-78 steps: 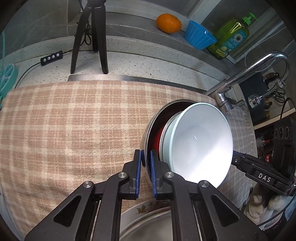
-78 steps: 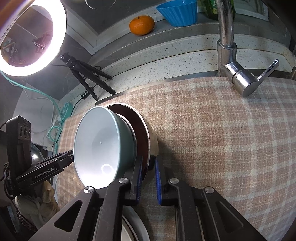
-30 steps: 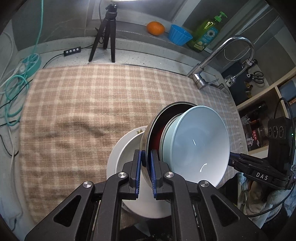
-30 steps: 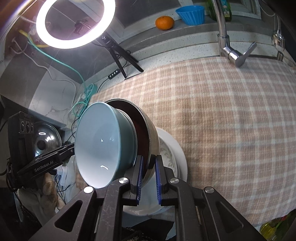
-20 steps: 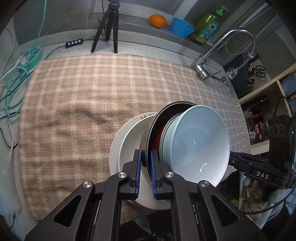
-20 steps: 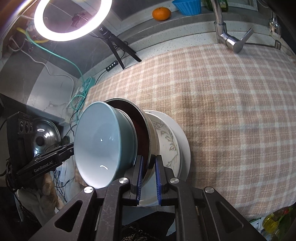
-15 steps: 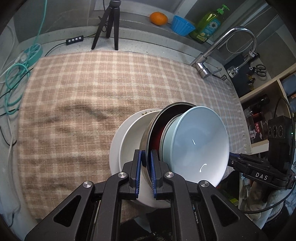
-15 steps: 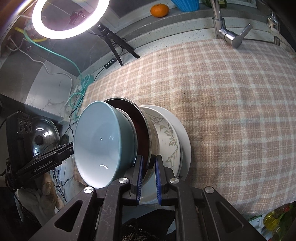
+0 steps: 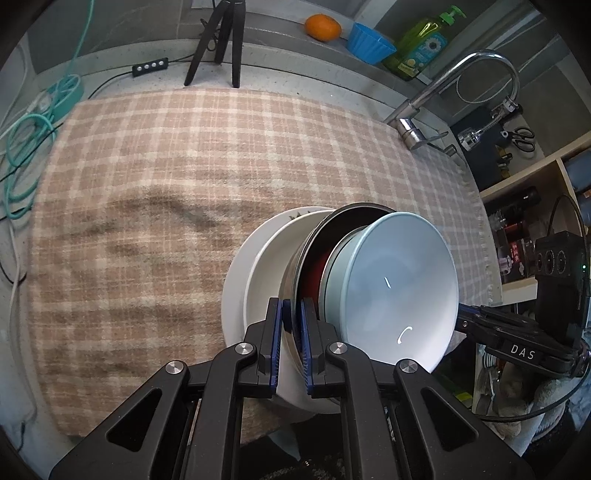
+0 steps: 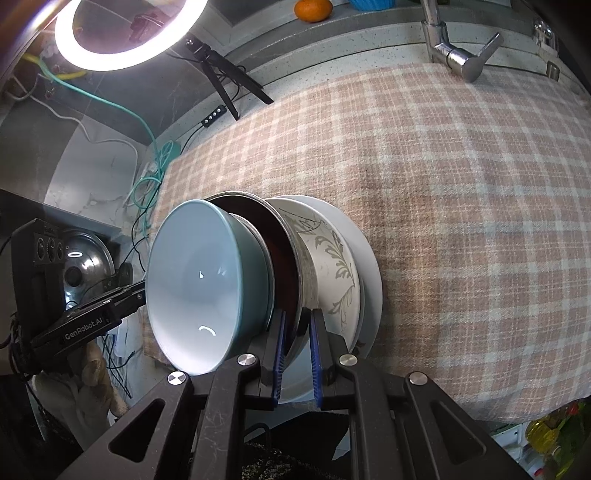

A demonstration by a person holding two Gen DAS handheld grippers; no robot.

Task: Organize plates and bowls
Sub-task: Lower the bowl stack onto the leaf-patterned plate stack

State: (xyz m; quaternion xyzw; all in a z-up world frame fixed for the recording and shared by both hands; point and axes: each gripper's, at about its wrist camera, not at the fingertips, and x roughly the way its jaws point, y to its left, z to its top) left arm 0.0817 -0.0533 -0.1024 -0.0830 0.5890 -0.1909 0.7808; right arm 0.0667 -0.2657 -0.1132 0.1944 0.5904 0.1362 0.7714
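Since 2.6 s earlier, both cameras are sitting higher over the checked cloth, and 2 white plates are now showing beneath the carried load.

Item 1: metal bowl, steel outside, dark red inside, riding above the stacked plates at the near edge of the cloth. Item 2: pale blue bowl, nesting inside item 1.

Item 3: left gripper, jaws pressing together on the metal bowl's rim. Item 4: right gripper, jaws likewise pinching that rim at the opposite side. Neither is touching the blue bowl directly.

Item 5: upper plate with grey leaf pattern, resting on a plain white one.

Handling, as judged: the steel rim is looking thin, stiff and slick, so 2 opposed pinches are suiting it; the load is likely moderate in weight. The blue bowl is appearing ceramic, breakable and loose in its nest, so tilting is risking a slide-out. Grip is best staying on the rim, level, while lowering onto the plates.

Background: faucet, orange, ring light.
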